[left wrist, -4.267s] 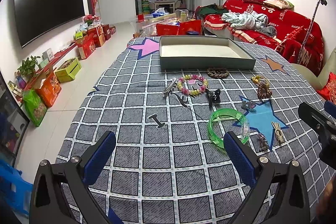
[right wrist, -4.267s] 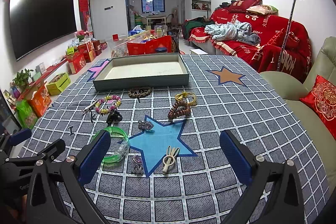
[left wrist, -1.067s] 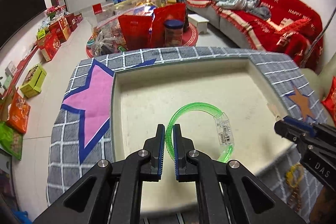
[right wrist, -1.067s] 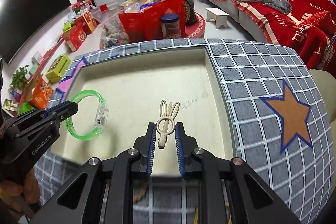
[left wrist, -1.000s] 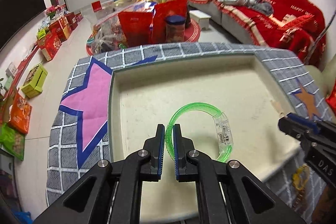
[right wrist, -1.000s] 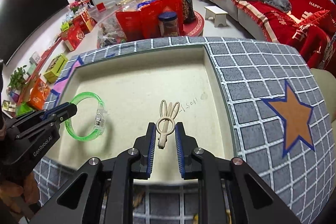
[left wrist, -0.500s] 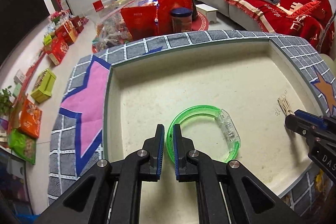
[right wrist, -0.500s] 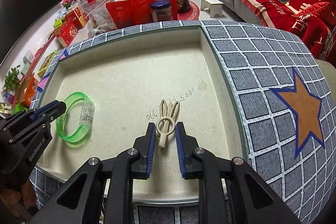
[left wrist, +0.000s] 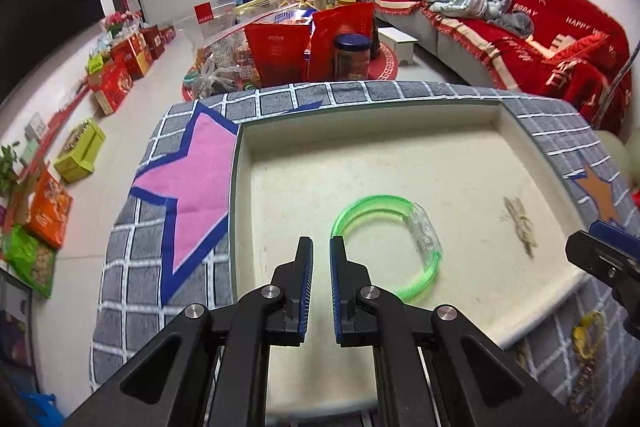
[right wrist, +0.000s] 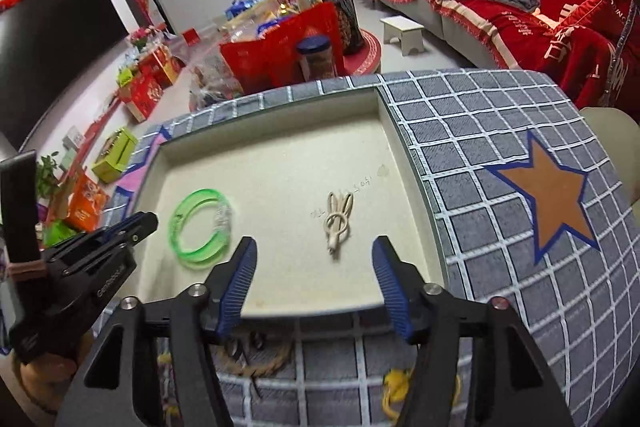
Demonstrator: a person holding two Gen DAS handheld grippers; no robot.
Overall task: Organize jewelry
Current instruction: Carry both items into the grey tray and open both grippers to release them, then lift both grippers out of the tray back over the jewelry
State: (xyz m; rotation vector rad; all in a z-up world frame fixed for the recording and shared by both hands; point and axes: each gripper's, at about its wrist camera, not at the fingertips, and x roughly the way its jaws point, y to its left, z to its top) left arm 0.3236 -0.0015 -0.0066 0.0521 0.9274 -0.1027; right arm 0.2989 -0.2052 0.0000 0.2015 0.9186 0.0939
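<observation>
A shallow cream tray (left wrist: 400, 115) (right wrist: 280, 307) sits at the far end of the checked table. A green bangle (left wrist: 386, 245) (right wrist: 202, 229) lies flat in it at the left. A beige hair clip (right wrist: 339, 217) (left wrist: 520, 225) lies in it at the right. My left gripper (left wrist: 320, 259) (right wrist: 138, 225) hovers over the tray's near left, its jaws slightly parted and empty, just beside the bangle. My right gripper (right wrist: 314, 267) is wide open and empty, over the tray's near edge, the clip lying ahead between its fingers.
Beads and a yellow chain (left wrist: 586, 327) (right wrist: 394, 387) lie on the table in front of the tray. Beyond the table's far edge stand red bags and a jar (left wrist: 352, 57). A red sofa (left wrist: 540, 27) is at the right.
Both grippers have let go: the bangle and the clip now lie in the tray. The right gripper has opened wide and both have drawn back a little.
</observation>
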